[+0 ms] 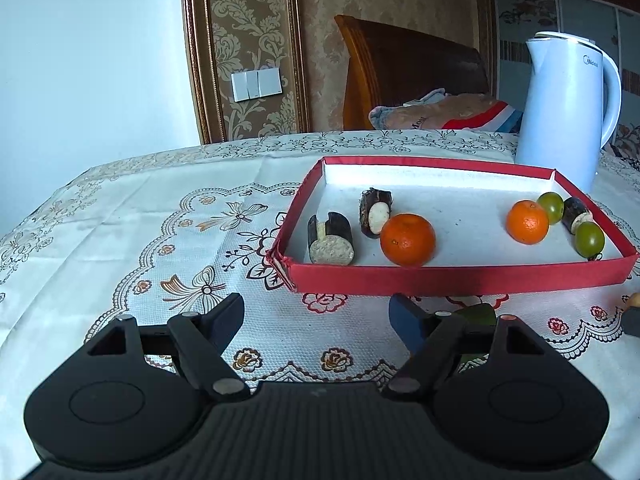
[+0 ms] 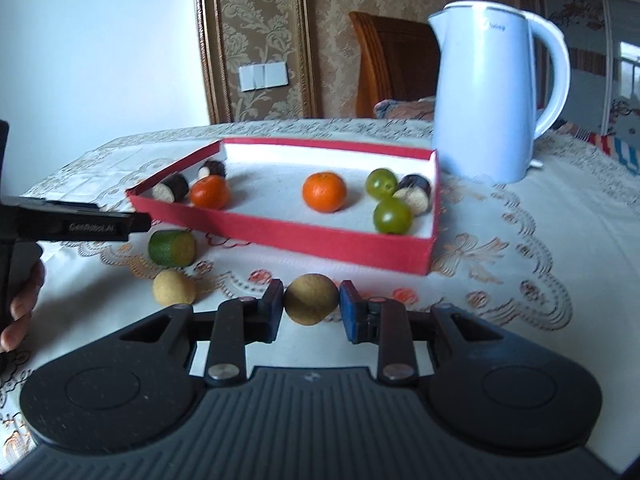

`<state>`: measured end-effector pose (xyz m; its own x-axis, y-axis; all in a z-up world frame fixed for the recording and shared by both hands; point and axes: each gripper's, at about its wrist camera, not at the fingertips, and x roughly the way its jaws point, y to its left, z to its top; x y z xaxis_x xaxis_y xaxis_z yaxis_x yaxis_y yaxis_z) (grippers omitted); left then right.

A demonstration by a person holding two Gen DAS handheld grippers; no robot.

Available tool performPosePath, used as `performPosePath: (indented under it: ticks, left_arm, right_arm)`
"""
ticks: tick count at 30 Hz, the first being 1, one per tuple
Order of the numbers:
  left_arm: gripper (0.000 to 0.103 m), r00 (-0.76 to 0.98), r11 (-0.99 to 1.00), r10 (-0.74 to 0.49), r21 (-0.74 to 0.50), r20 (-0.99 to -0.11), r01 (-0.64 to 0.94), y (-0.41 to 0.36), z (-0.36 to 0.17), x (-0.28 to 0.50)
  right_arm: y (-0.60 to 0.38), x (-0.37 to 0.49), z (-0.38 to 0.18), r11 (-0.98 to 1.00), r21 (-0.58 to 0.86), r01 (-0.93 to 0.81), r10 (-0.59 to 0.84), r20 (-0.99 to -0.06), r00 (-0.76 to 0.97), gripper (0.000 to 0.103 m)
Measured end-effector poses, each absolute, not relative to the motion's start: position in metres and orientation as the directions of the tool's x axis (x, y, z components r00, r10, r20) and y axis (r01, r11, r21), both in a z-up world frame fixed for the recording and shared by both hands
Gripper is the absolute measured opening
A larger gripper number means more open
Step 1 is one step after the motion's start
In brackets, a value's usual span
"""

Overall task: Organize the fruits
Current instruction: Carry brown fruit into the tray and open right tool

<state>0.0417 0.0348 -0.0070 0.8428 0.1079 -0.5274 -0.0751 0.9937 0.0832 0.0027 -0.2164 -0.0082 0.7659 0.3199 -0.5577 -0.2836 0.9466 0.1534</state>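
A red tray [image 1: 460, 278] with a white floor holds two oranges [image 1: 407, 239] [image 1: 527, 222], green grapes [image 1: 589, 238] and several dark-skinned cut pieces [image 1: 331, 239]. My left gripper [image 1: 318, 316] stands open in front of the tray with nothing between its fingers. A green cut piece [image 1: 478, 314] lies half hidden behind its right finger. In the right wrist view my right gripper [image 2: 311, 307] is shut on a tan round fruit [image 2: 311, 298], just in front of the tray [image 2: 300, 236]. A second tan fruit [image 2: 174, 288] and the green piece [image 2: 172, 248] lie on the cloth to its left.
A white electric kettle [image 2: 492, 96] stands behind the tray's right corner. The table wears a patterned lace cloth [image 1: 160, 240]. A wooden chair [image 1: 400, 68] stands behind it. A hand [image 2: 20, 304] holding the left gripper [image 2: 80, 226] shows at the left edge.
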Motion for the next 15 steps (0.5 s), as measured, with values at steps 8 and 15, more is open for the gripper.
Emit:
performPosePath:
  ticks: [8,15]
  left_arm:
    - [0.079,0.843,0.992,0.113,0.110,-0.526,-0.065,0.030,-0.008,0.042]
    - [0.079,0.840,0.991,0.118,0.118,-0.530,-0.064,0.029,-0.009,0.044]
  right_arm:
    - [-0.219,0.017,-0.001,0.957,0.142,-0.253,0.289,-0.538,0.792,0.028]
    - [-0.215,0.037,0.009,0.965,0.135,-0.223,0.261,-0.513,0.818,0.028]
